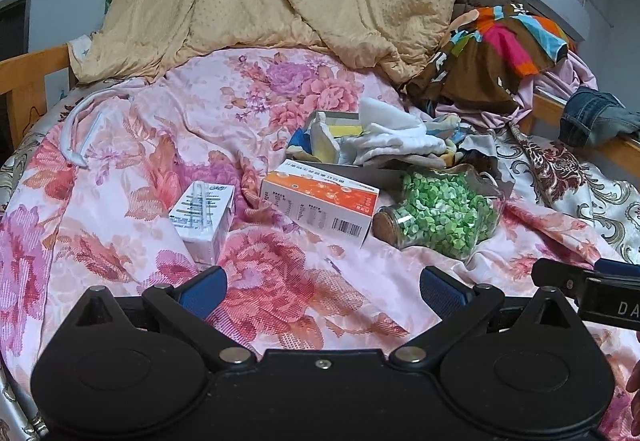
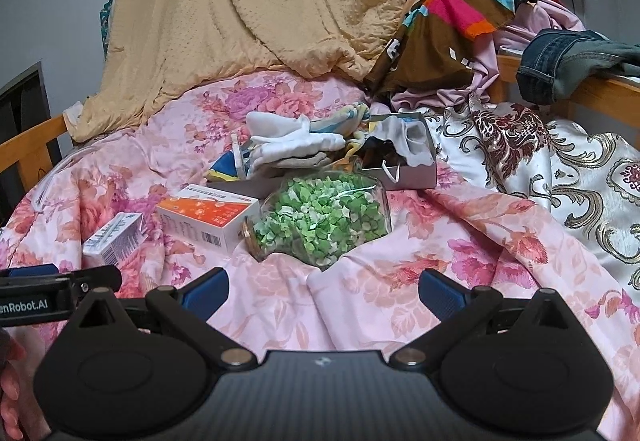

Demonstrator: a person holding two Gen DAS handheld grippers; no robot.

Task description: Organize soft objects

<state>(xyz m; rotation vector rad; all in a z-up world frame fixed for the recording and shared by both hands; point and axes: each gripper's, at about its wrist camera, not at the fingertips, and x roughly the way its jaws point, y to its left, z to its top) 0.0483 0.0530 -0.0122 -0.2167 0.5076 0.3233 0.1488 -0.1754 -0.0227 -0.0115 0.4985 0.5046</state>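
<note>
Both tools hover low over the bed [image 1: 280,281], side by side and aimed at the clutter in the middle of each frame, which suits sizing up the pile before reaching. The left hand-held gripper [image 1: 322,291] has its jaws spread wide and holds nothing; the right hand-held gripper [image 2: 324,291] is likewise spread and empty.

The soft things, white socks [image 2: 296,143] atop a crumpled patterned cloth [image 2: 344,117], lie heaped at mid-frame, half spilling beside a grey gift bag [image 2: 416,173] lying on its side. In front of them sit hard items: a jar of green paper stars [image 2: 324,229] tipped over, an orange-and-white box [image 2: 208,217] and a small white carton [image 2: 114,237] at lower left.

Whether the socks are on their way into the bag or just out of it, the scene cannot settle.
</note>
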